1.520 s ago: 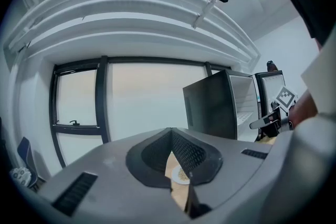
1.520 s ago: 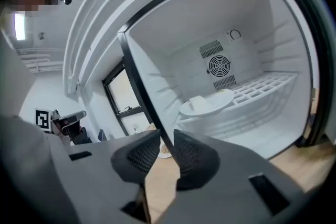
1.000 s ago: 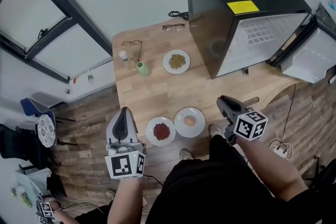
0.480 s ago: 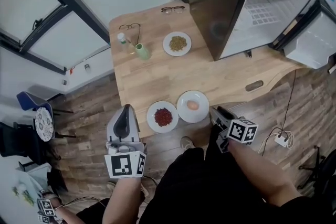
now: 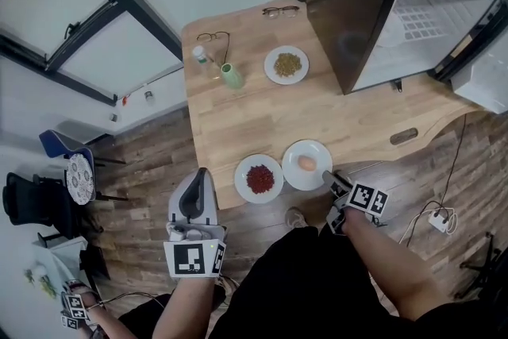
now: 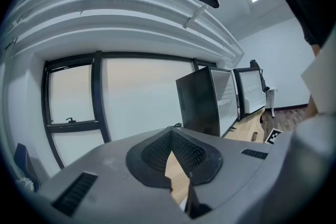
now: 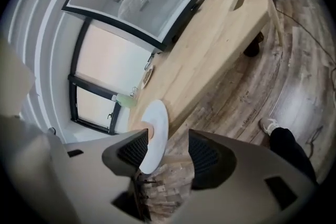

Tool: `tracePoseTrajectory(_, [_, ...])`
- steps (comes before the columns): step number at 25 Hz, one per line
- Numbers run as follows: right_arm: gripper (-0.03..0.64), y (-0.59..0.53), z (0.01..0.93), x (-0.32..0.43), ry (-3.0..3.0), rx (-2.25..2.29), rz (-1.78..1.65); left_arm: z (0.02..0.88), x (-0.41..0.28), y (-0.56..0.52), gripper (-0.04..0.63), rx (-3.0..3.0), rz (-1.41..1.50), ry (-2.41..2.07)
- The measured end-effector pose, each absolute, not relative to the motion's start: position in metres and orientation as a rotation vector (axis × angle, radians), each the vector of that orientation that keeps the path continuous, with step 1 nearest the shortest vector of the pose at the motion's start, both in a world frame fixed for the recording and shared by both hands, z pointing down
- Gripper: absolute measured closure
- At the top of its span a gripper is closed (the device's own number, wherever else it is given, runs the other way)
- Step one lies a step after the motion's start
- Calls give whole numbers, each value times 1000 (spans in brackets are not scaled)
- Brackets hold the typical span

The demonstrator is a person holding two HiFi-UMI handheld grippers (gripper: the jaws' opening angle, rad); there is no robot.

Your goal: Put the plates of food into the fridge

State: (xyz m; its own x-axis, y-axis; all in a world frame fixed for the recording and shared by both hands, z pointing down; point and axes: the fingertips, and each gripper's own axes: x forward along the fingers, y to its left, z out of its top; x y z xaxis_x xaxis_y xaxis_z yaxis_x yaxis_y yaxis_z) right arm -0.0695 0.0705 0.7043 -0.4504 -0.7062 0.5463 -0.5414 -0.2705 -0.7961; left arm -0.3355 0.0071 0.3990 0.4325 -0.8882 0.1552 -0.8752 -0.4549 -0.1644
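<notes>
Light wooden boards of the table (image 5: 238,123) fill the middle of the head view, with darker wooden floor (image 5: 143,163) around it. At the far left a dark-framed window (image 5: 71,44) is cut off by the picture edge.

The left gripper (image 5: 197,173) hangs near the table's near left corner. In its own view the two pads meet at the tips, with nothing between them. Only a thin wedge of table shows through below.

On the table are two pairs of glasses: a first pair of glasses (image 5: 213,36) at the far left corner and a second pair of glasses (image 5: 282,11) at the far edge. One small bottle (image 5: 202,56) stands just beside one green cup (image 5: 231,76).

There are three plates. The plate of yellow-green food (image 5: 286,65) lies far back, near the fridge. The plate of red food (image 5: 259,179) and the plate with a round brownish piece (image 5: 307,164) lie side by side at the near edge.

The right gripper (image 5: 333,182) is at this last plate. Its jaws stand wide apart around the near rim, which lies close to one pad and apart from the other, so the plate is not clamped. In the right gripper view the plate is seen edge-on, so the food is almost hidden.

One black fridge (image 5: 357,20) stands open on the far right of the table. Its door (image 5: 486,79) is cut off by the right edge.
</notes>
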Motion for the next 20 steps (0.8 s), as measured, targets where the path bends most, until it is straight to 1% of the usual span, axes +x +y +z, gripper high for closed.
tracePoseTrajectory(7, [384, 64, 722, -86, 1737, -1493, -1884, 407, -340, 9, 592, -2595, -412, 1614])
tracePoseTrajectory(10, [461, 61, 724, -92, 1704, -1442, -1905, 407, -339, 8, 592, -2592, -424, 1619])
tracePoseTrajectory(11, [477, 59, 723, -94, 1685, -1425, -1913, 407, -339, 6, 592, -2594, -424, 1622])
tracePoseTrajectory(16, [488, 55, 718, -103, 1615, -1376, -1955, 405, -334, 0, 592, -2593, -433, 1629])
tracePoseTrajectory(18, [554, 54, 717, -103, 1577, -1371, -1982, 406, -330, -3, 592, -2596, -441, 1629])
tracePoseTrajectory(20, [565, 52, 711, -102, 1544, -1351, -1976, 405, -328, -6, 592, -2602, -444, 1627])
